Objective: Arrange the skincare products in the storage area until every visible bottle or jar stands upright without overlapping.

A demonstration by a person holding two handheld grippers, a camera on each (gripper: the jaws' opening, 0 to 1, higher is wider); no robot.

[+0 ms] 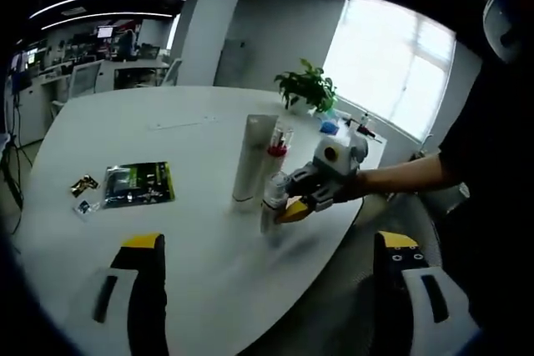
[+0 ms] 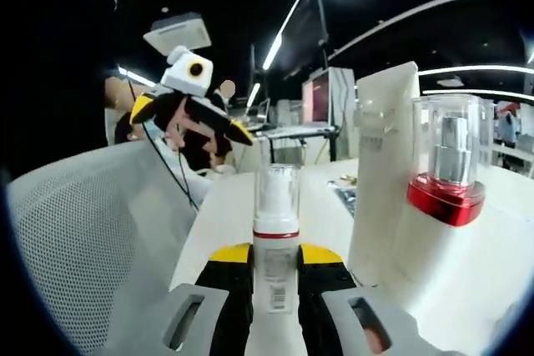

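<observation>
Your right gripper [image 2: 275, 277] holds the small pump bottle [image 2: 276, 243] low in the middle. Let go crooked and it may knock the white tube [image 2: 380, 164] beside it. Your left gripper [image 1: 271, 289] is wide open.

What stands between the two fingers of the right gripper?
A small white pump bottle with clear cap, upright between the yellow-tipped fingers, in the right gripper view.
</observation>
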